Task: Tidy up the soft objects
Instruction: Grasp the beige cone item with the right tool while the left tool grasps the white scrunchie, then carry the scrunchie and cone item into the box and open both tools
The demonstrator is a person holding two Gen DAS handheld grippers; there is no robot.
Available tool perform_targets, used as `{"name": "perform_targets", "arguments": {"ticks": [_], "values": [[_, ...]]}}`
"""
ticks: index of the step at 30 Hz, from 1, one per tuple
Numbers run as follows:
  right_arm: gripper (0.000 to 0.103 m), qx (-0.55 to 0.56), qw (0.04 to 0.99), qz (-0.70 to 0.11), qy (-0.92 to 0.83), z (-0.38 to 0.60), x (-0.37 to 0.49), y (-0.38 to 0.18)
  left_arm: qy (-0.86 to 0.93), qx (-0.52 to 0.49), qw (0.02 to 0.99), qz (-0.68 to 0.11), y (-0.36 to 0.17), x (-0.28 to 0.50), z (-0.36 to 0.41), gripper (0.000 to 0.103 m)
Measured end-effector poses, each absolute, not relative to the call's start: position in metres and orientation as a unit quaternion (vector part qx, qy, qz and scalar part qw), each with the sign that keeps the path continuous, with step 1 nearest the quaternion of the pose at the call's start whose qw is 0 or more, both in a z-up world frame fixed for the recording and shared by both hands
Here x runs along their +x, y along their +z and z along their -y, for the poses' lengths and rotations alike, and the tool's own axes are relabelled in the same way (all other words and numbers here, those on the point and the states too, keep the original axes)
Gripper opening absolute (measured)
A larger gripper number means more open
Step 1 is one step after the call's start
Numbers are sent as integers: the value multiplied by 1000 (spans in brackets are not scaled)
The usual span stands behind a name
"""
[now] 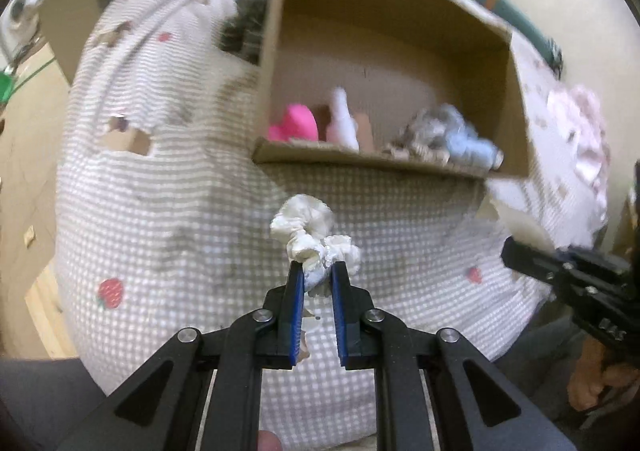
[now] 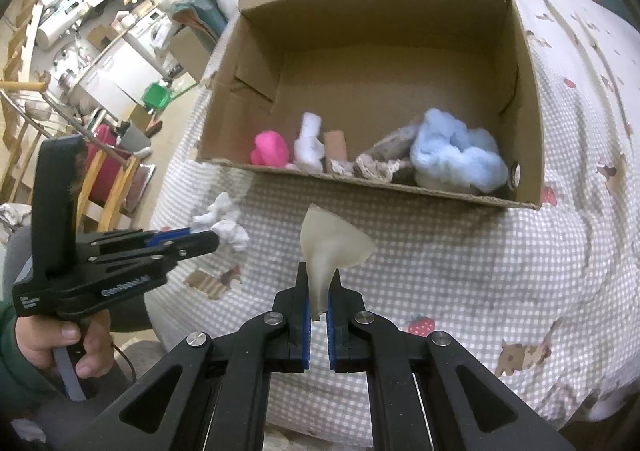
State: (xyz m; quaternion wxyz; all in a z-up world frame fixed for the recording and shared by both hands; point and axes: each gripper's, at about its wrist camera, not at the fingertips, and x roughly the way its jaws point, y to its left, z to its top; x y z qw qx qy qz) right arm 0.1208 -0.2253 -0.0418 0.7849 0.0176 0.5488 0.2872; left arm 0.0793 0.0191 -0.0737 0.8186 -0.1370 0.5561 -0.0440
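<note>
With both grippers loaded and hovering short of the box (image 2: 528, 99), looking like the carry stage of the tidy-up — pick-up done, drop-off not yet made.

Left gripper (image 1: 318, 271) pinching a crumpled white scrunchie (image 1: 308, 227), jaws nearly closed on one end, the rest bunching out past the tips; seen from the right wrist view at (image 2: 218, 241), holding the same white bundle (image 2: 224, 221) clear above the checked bedcover (image 2: 440, 271). Gripping by one end probably to keep the bulk hanging free for a clean release.

Right gripper (image 2: 319, 283) clamped fully on a thin beige piece (image 2: 332, 243) — soft and translucent, fanning out above the tips, exact kind hard to tell. Narrow end caught between the blue pads (image 2: 307, 315), so the wide part standing up and forward toward the box.

Box sitting open on the bed, low front wall facing both grippers, seemingly for easy reach-in. Already lined up along that front wall inside: pink item (image 2: 270, 149), white roll (image 2: 310, 143), a brownish roll (image 2: 336, 145), lacy grey-brown cloth (image 2: 384, 163), fluffy blue piece (image 2: 456, 155). Back of the box bare, so plenty of room.

Judging next: moving each load over the front wall and letting go — thin beige piece likely to cling or drift, being so light.
</note>
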Motion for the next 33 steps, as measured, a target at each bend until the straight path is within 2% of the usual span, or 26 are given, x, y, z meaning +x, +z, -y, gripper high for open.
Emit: {"name": "perform_targets", "arguments": {"ticks": [11,17,25,33], "values": [[8,112,824,-486,270,264,126,1,-20,-99,867,-488,4,79,-22,12],[8,144,831,-471,258,274,143,8,-9,-66,881,-469,23,100,-19,12],[8,143,832,-472,256,262,169,3,-22,-53,883,-467,21,127,-10,12],[8,143,821,-492,252,245,180,-15,-41,-41,875,-480,-10,148,5,12]]}}
